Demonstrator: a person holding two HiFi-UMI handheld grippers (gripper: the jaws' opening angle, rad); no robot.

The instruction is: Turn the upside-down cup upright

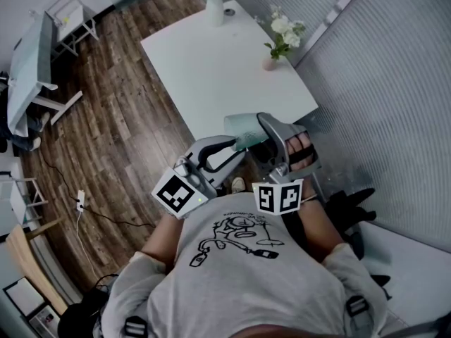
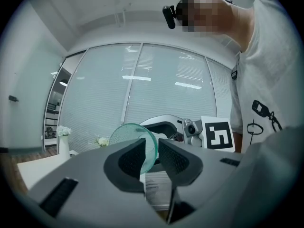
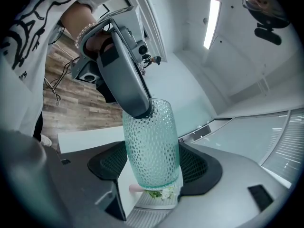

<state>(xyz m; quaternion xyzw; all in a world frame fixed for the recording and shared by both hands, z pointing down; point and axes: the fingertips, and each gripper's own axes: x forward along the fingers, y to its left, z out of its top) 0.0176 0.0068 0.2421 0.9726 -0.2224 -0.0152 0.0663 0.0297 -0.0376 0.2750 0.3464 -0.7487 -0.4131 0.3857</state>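
White bench (image 1: pixel 211 69) stretches ahead, and the teal dimpled glass cup (image 3: pixel 151 146) hangs in mid-air by its near edge, close to the person's chest. Right claw (image 3: pixel 152 163) is clamped across the cup's body, both pads pressing. Left claw (image 2: pixel 152 145) stands slightly open, the cup's end loose between its pads. Danger now: slick glass pivoting in that one grip, slipping out, dropping onto the wooden floor (image 1: pixel 127 118).

Cup (image 1: pixel 243 131) over table's (image 1: pixel 211 76) near edge; vase (image 1: pixel 215 10) at far edge.

An office-like room: white table (image 1: pixel 211 69) with flower vases (image 1: pixel 214 11), blind-covered glass walls (image 1: pixel 394 83), wood-plank floor (image 1: pixel 120 111).
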